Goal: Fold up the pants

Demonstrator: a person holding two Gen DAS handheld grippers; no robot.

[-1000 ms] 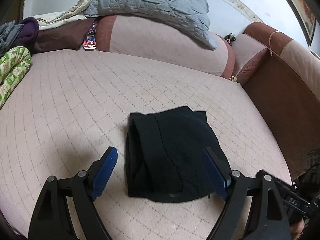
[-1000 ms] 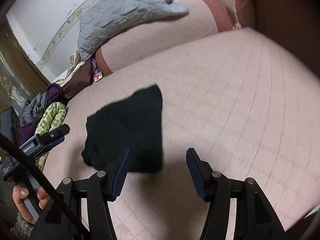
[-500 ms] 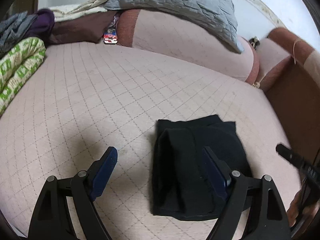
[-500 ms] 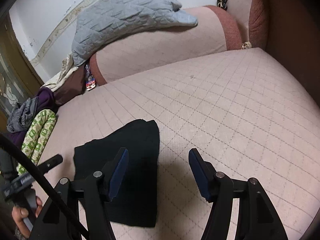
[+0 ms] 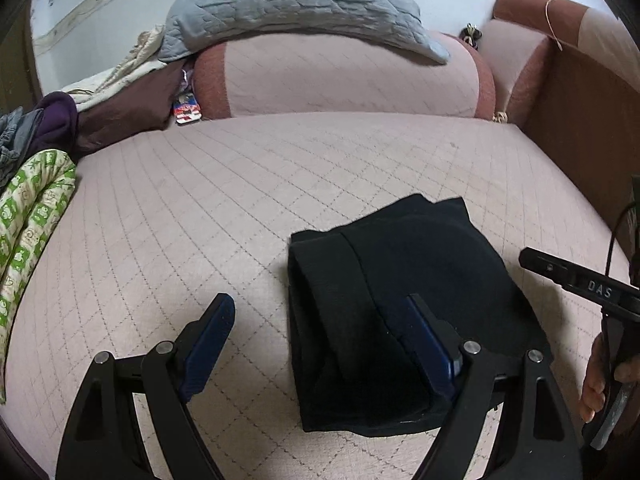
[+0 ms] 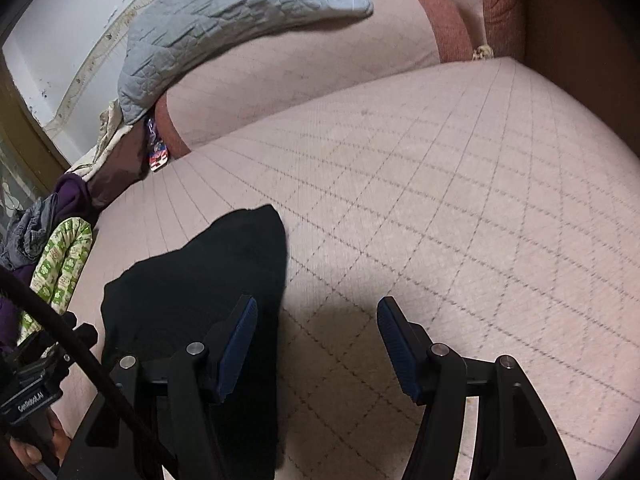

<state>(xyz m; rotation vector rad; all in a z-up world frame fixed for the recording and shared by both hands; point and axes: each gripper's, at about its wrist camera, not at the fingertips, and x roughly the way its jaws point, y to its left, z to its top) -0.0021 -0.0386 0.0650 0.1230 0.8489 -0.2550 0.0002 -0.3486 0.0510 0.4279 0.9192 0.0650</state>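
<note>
Pants (image 5: 404, 304), black and soft, lie folded into a thick rectangle on the quilted pink mattress (image 5: 200, 200), beneath both released tongs: left gripper (image 5: 320, 332), right gripper (image 6: 316, 340).

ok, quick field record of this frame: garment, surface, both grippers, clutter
garment: black pants, folded into a compact stack
surface: pink quilted cushion
left gripper: open, empty, straddling the stack's left edge
right gripper: open, empty, at the stack's right edge
clutter: grey quilted pillow on backrest; green patterned cloth far left
</note>
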